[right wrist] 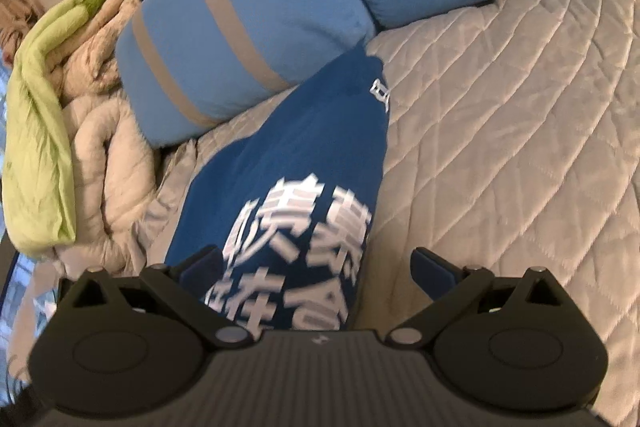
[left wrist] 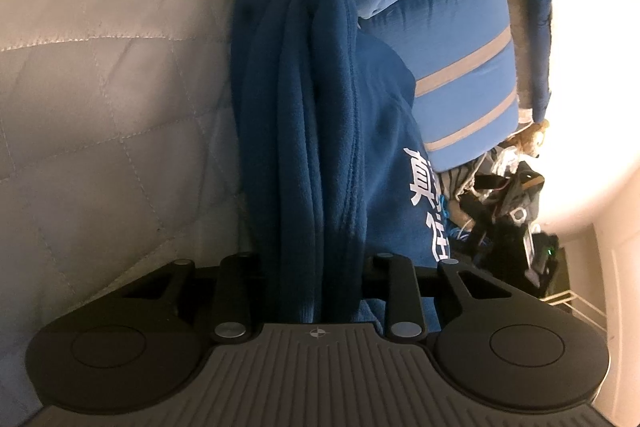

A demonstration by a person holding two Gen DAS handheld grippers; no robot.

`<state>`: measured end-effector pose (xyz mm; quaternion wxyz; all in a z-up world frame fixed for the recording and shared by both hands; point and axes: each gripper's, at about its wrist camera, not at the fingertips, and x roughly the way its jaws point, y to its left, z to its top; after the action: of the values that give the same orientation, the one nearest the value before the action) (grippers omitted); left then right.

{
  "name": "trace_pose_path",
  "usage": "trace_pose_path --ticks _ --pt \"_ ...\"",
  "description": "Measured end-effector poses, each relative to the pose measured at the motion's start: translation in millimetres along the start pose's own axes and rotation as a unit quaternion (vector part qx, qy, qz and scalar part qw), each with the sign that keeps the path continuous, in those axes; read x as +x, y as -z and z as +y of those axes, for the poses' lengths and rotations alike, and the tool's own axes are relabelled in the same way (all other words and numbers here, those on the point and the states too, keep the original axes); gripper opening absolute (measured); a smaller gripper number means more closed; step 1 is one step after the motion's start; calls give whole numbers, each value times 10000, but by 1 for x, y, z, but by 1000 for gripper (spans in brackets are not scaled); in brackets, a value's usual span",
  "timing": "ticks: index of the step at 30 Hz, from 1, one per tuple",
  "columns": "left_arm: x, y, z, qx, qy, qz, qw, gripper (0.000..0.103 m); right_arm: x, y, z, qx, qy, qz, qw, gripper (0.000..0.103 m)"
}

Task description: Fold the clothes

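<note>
handling: dark blue fleece garment looks soft, thick and light; judged floppy, will sag off any single hold.
left gripper: fingers pinching a bunched fold at lower centre of the left view.
right gripper: fingers spread, nothing between the pads, printed panel just beyond.
location: garment on quilted bed cover, upper end against striped blue pillows.
grab: free hem edge opposite the pinch, my call.
room: open quilt at right of the right view; beige-and-green bedding pile crowds the left.

The dark blue garment is soft, fleecy matt cloth with smooth white print. Under it, the bed's grey quilt is stitched fabric with a slight sheen. Each hand-held gripper is matt black plastic with metal rivets.
</note>
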<state>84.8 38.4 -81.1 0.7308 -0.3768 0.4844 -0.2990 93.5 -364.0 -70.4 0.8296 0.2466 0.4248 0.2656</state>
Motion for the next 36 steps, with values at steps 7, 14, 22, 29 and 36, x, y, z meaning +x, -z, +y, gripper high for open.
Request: trace_pose_path --ticks 7,14,22,29,36 --pt "0 2 3 -31 53 -28 10000 31 30 -32 -21 424 -162 -41 9990 103" --pt "0 3 5 -14 130 -63 9999 30 63 -58 -44 683 -665 37 9954 100" --pt "-1 5 6 86 161 -137 9997 30 94 -69 -60 1061 -1077 236 9882 89" --pt "-2 8 9 84 240 -189 9995 30 113 -73 -54 952 -1261 379 9867 83" --pt "-3 11 7 105 221 -287 9993 29 122 -69 -59 1392 -1279 675 9796 38"
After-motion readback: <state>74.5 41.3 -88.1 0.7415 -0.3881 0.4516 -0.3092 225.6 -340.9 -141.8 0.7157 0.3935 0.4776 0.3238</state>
